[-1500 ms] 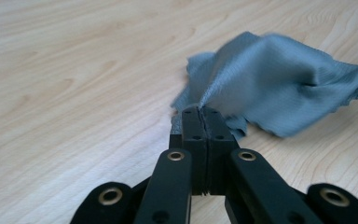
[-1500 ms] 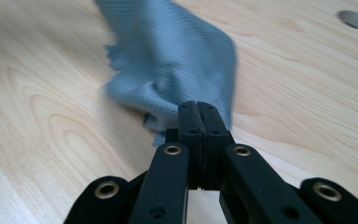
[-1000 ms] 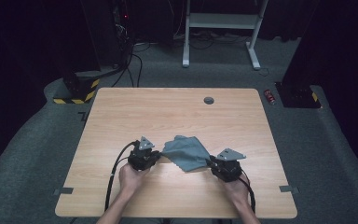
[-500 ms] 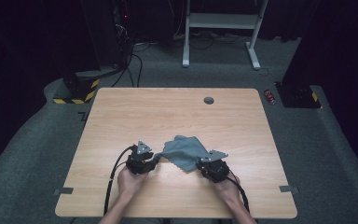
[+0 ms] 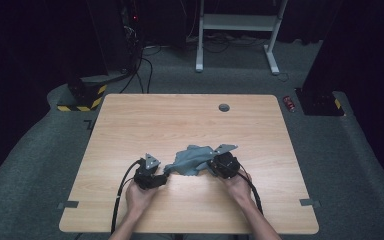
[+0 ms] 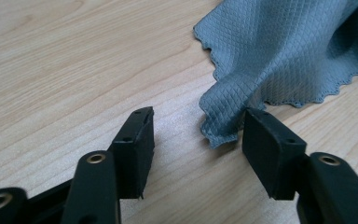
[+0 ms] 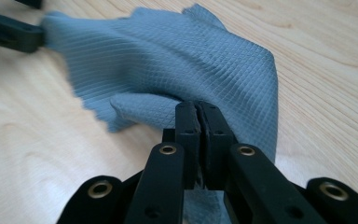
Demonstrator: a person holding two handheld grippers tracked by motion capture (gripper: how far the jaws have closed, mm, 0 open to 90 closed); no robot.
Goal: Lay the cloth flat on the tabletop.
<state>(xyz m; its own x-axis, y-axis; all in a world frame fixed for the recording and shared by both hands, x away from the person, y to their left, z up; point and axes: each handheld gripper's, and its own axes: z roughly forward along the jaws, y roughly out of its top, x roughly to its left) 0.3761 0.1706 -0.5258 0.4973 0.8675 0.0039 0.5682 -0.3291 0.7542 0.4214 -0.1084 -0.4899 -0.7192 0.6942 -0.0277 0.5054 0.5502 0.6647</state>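
Dark carpet (image 5: 40, 165) surrounds a pale wooden counter (image 5: 180, 120), with a white desk frame (image 5: 235, 30) standing beyond its far edge and a black-and-yellow striped block (image 5: 82, 97) on the floor off the far left corner. A small dark round fitting (image 5: 224, 107) sits near the counter's far edge, and a little red object (image 5: 290, 103) lies on the carpet just off the far right corner.

Toward the near side of the counter lies a grey cloth (image 5: 190, 160), crumpled and bunched between the two grippers. Its weave is a fine diamond grid and its edge is scalloped (clear in the left gripper view).

The right gripper (image 5: 215, 167) is at the cloth's right end, its jaws pressed together on a fold of the fabric; in the right gripper view the cloth (image 7: 168, 65) rises from between the closed jaws and drapes away to the far left.

The left gripper (image 5: 164, 176) is just beside the cloth's left end, low over the counter. Its jaws have just been opening and now stand apart, with bare wood between them. In the left gripper view a corner of the cloth (image 6: 279, 51) hangs down against the inner face of the right-hand jaw, touching it but not clamped.

A hand (image 5: 140, 195) holds the left gripper and another hand (image 5: 237, 185) holds the right, both forearms coming in from the near edge.
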